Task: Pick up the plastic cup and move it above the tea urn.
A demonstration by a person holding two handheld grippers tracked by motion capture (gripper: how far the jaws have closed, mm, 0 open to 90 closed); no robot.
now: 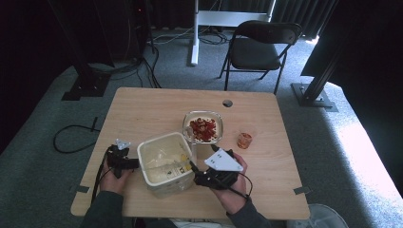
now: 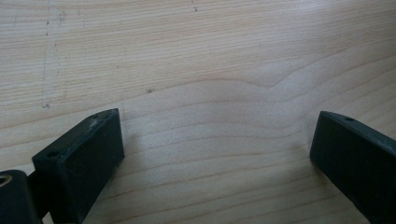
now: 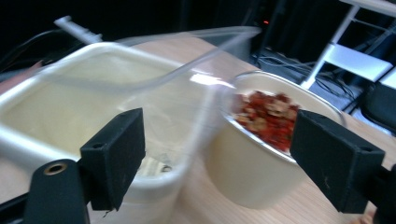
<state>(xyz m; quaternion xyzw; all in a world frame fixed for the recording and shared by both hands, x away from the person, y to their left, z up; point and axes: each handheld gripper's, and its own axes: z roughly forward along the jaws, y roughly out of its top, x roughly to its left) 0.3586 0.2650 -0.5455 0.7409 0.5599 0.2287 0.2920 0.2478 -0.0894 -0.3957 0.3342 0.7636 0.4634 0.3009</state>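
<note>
Right tool (image 1: 197, 172) spread astride plastic tub (image 1: 165, 164) wall, unpinched; left tool (image 2: 215, 154) spread, empty. Best squeezed squarely, steadily.

tub (image 1: 164, 164): cream, translucent | bowl (image 1: 203, 127): clear glass, red and tan pieces inside | cup (image 1: 244, 140): orange-red | table (image 1: 142, 114): pale wood grain | grippers (image 1: 124, 163) (image 1: 199, 173): black | chair (image 1: 259, 47): black | carpet (image 1: 43, 142): grey

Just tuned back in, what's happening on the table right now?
A person works two claws around a clear plastic tub on the wooden table. The right claw is at the tub's near corner, open. The left claw sits at the tub's other side, open. A bowl of red food stands behind.
</note>
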